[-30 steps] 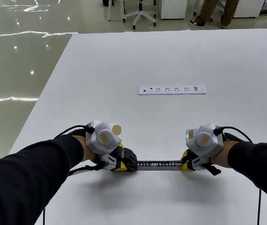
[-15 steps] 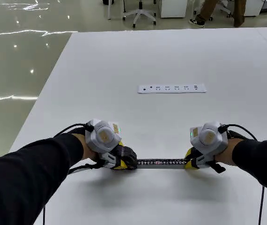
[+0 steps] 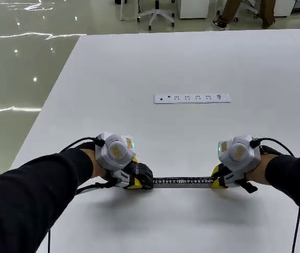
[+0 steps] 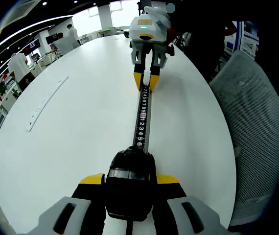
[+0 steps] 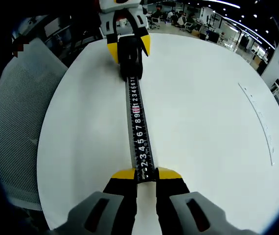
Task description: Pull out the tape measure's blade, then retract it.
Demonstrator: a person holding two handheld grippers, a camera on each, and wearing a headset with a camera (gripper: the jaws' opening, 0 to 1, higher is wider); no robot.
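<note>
In the head view, the white housing of the left gripper (image 3: 135, 182) covers its 2 jaws and much of the tape measure (image 3: 141, 176), so the contact there is out of sight. The right gripper (image 3: 216, 182) likewise hides the tip of the blade (image 3: 181, 182), and the blade's figures are too small to read from above. In the right gripper view the blade's end hook is buried between the yellow pads (image 5: 124, 174). A chair (image 3: 158, 15) and a person's legs (image 3: 225, 16) are cut off by the top edge. The markings on the power strip (image 3: 192, 98) are too small to make out.
</note>
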